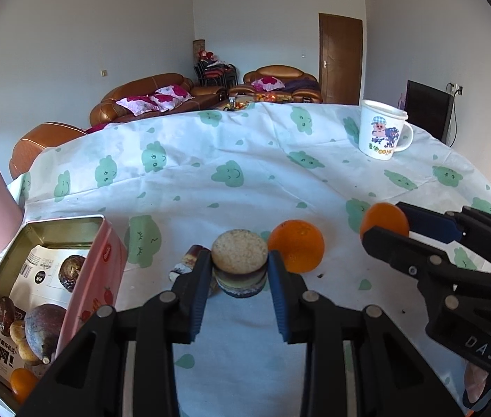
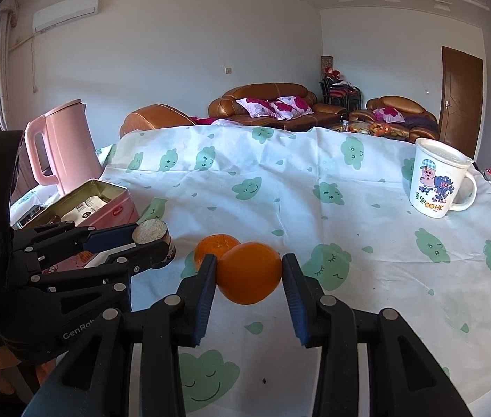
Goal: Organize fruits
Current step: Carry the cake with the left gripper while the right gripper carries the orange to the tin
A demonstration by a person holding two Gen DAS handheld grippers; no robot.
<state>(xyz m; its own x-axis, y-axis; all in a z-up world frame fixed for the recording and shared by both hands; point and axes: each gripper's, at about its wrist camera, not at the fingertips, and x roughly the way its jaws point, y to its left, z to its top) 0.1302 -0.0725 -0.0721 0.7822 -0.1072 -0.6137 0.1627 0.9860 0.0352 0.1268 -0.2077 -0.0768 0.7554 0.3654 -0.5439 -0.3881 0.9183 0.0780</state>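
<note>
Left wrist view: left gripper (image 1: 239, 271) was clamped on a round layered cake with a pale crumb top (image 1: 239, 264), both blue pads against its sides, held just above the white tablecloth with green cloud prints (image 1: 210, 160). A second dark layered snack piece (image 1: 187, 263) lay on the cloth just left of the left finger. The open pink rectangular tin (image 1: 90, 278) sat to the left and nearer the camera, already holding a dark brown fruit, small buns, a printed packet and an orange piece in its near corner. A loose orange with a dimpled skin (image 1: 297, 250) rested on the cloth just right of the cake. The right gripper (image 1: 389, 227) came in from the right, closed on a smooth round orange (image 1: 384, 221). Right wrist view: that smooth orange was pinched between both pads and looked lifted clear of the cloth; the loose orange sat behind it, partly hidden. The tin lay well to the left, beyond the left gripper. Key relation, my read: tin is left of both tools, long axis running away from the left camera, and the left hand is clearly nearer and in the right hand's path. Both grippers were roughly level, fingers pointing forward. White cartoon mug (image 2: 436, 182) and pink electric kettle (image 2: 61, 146) were well clear.
</note>
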